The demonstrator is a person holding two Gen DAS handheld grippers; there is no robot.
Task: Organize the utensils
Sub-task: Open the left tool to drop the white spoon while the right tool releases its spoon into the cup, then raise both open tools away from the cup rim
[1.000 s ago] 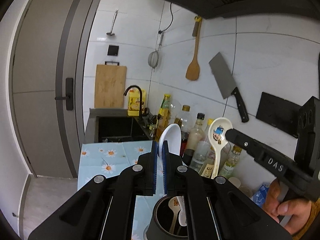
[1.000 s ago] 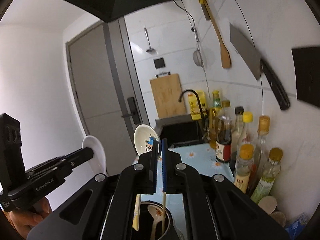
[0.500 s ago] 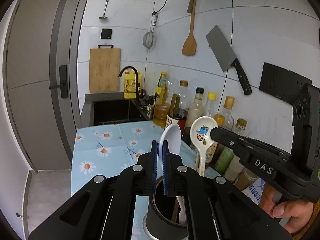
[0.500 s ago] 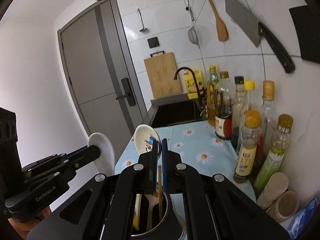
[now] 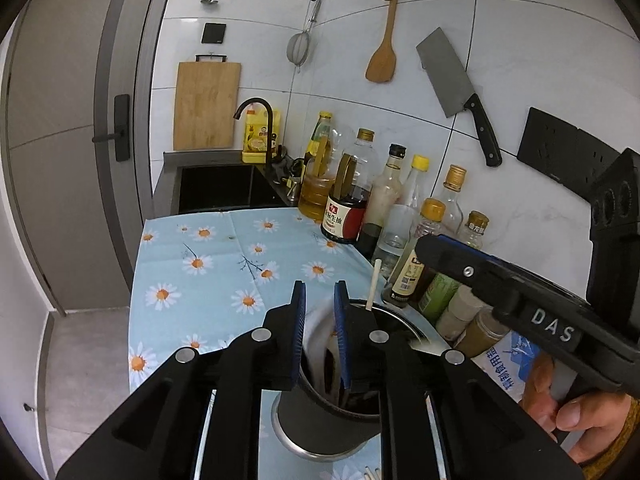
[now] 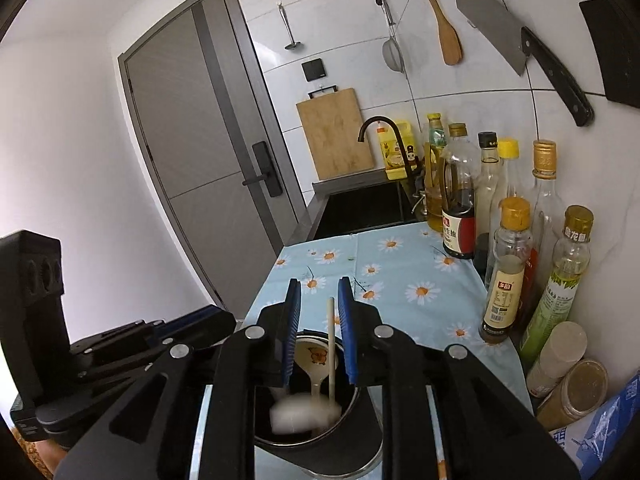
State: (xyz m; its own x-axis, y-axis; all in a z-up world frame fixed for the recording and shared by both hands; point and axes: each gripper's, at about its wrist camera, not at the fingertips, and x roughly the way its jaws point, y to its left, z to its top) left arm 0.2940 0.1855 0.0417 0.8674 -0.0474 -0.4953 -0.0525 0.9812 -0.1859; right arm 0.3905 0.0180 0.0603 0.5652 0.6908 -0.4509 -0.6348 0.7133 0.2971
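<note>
both spoons let go into the holder

left gripper and right gripper: blue pads parted, jaws just been opening, gripping nothing. a second ago each clenched on a ceramic spoon held up above the dark cylindrical utensil holder with the steel base; now both lowered over its mouth, spoons down inside. plain white ceramic spoon between the left pads, seemingly untouched by them, bowl leaning against the holder's inner wall. white ceramic spoon with the cartoon print inside the holder below the right pads, motion-blurred near its lower end, likely dropping or just settling. pale chopstick upright in the holder, poking up between the right pads, not pinched.

meaning, as a judgement: this pair of utensils filed; next call is lifting both grippers straight up, clear of the chopstick.

counts:
- grippers: two, side by side over the holder.
- spoons clearly seen in the holder: two; anything deeper hidden in the dark.
- chopsticks: one standing in the holder; pale tips on the cloth at the holder's foot, number unclear.
- holder: one, on the daisy-print blue tablecloth.
- bottles and jars along the wall beside the holder: a crowded row, overlapping, not countable.
- on the wall above the holder: one cleaver, one wooden spatula.
</note>
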